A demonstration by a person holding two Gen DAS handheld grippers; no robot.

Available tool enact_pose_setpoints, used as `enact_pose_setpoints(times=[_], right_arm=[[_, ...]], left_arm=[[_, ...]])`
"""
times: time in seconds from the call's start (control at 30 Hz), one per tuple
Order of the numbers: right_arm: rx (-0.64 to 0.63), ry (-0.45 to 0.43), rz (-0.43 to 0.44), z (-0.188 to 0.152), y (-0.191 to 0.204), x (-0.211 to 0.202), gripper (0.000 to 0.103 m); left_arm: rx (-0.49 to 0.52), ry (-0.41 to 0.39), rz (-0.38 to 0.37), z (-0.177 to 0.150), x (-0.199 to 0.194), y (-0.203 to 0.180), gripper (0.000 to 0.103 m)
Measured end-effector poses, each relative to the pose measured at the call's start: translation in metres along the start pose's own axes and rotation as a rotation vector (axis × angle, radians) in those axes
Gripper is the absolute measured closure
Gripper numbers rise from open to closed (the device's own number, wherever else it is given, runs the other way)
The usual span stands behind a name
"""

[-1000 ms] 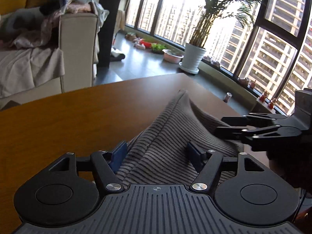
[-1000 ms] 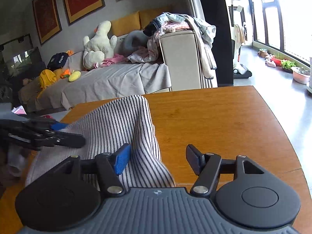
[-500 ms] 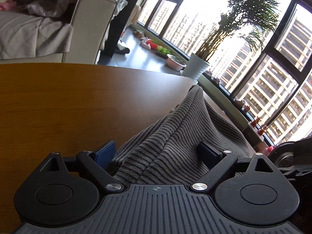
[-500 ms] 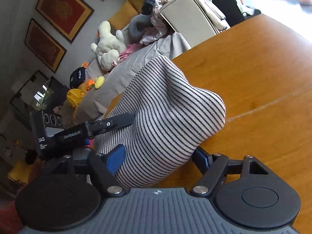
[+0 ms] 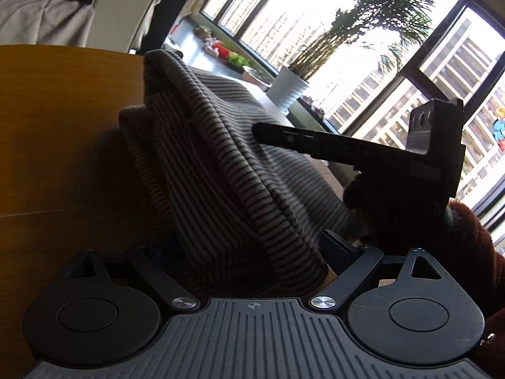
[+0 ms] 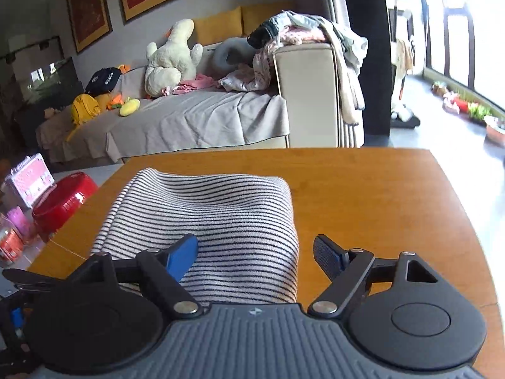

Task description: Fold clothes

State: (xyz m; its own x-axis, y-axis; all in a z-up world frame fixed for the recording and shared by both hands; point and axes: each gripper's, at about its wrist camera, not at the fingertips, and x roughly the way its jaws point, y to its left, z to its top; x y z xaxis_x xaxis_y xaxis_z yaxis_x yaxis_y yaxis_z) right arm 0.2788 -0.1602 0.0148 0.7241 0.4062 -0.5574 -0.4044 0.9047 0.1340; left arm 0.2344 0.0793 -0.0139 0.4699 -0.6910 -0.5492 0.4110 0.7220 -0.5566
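A white garment with thin black stripes (image 6: 217, 221) lies folded over on the wooden table (image 6: 378, 195). It also shows bunched and raised in the left wrist view (image 5: 221, 170). My left gripper (image 5: 249, 246) stands open with the cloth passing between its fingers; the left pad is hidden under the fabric. My right gripper (image 6: 255, 251) is open over the near edge of the garment, its blue pad (image 6: 181, 254) resting on the cloth. The right gripper's finger (image 5: 315, 140) reaches across the garment in the left wrist view.
A sofa (image 6: 195, 117) with plush toys and a heap of clothes stands beyond the table. A red bowl (image 6: 63, 199) and pink boxes sit on the floor at left. A potted palm (image 5: 290, 91) stands by the windows. The table's edge curves at right.
The garment, held up half a second ago, now lies lower and flatter on the table. Both grippers have shifted; the right gripper's finger now shows across the cloth in the left wrist view.
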Motion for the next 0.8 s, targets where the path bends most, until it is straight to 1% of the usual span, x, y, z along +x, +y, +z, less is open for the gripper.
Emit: enact_pose_setpoints(times=[0.07,0.13,0.23,0.27,0.3,0.33,0.37,0.43,0.47,0.5,0.53,0.57,0.63,0.7,0.73,0.8], right_arm=[[-0.036,-0.027,-0.018,0.001,0.000,-0.011,0.020],[-0.027,-0.061,-0.019,0.000,-0.003,-0.022,0.014],[-0.013,-0.099,-0.018,-0.005,-0.008,-0.040,0.014],[-0.025,-0.104,-0.010,-0.008,-0.007,-0.046,0.014],[-0.041,-0.107,0.000,-0.012,-0.005,-0.052,0.020],[-0.063,-0.110,0.017,-0.016,-0.001,-0.057,0.028],[-0.079,-0.100,0.043,-0.021,0.004,-0.061,0.031],[-0.122,-0.064,0.089,-0.033,0.017,-0.062,0.031],[-0.154,-0.038,0.106,-0.040,0.025,-0.060,0.031],[-0.211,-0.048,0.083,-0.048,0.034,-0.060,0.030],[-0.273,-0.068,0.050,-0.056,0.043,-0.061,0.030],[-0.304,-0.085,0.035,-0.058,0.048,-0.064,0.030],[-0.287,-0.105,0.063,-0.055,0.050,-0.072,0.027],[-0.280,-0.111,0.096,-0.053,0.051,-0.076,0.015],[-0.290,-0.108,0.108,-0.053,0.053,-0.077,0.015],[-0.334,-0.079,0.103,-0.058,0.060,-0.073,0.015]], left_arm=[[-0.010,0.000,-0.014,-0.003,0.004,-0.004,0.009],[-0.035,0.005,-0.038,-0.003,0.006,-0.005,0.009],[-0.008,0.017,-0.030,-0.006,0.004,-0.014,0.010],[0.002,0.006,-0.027,-0.006,-0.001,-0.015,0.010],[0.002,-0.010,-0.024,-0.004,-0.007,-0.014,0.010],[0.001,-0.042,-0.013,0.000,-0.015,-0.013,0.010],[-0.001,-0.076,-0.001,0.003,-0.024,-0.012,0.011],[-0.010,-0.144,0.038,0.011,-0.039,-0.007,0.016],[-0.014,-0.178,0.059,0.015,-0.047,-0.004,0.021],[-0.030,-0.195,0.089,0.017,-0.051,0.000,0.029],[-0.046,-0.210,0.122,0.019,-0.055,0.004,0.032],[-0.062,-0.209,0.142,0.019,-0.055,0.007,0.038],[-0.087,-0.197,0.169,0.015,-0.056,0.013,0.040],[-0.100,-0.180,0.176,0.009,-0.057,0.018,0.041],[-0.104,-0.172,0.178,0.006,-0.057,0.020,0.041],[-0.116,-0.168,0.169,0.007,-0.055,0.020,0.041]])
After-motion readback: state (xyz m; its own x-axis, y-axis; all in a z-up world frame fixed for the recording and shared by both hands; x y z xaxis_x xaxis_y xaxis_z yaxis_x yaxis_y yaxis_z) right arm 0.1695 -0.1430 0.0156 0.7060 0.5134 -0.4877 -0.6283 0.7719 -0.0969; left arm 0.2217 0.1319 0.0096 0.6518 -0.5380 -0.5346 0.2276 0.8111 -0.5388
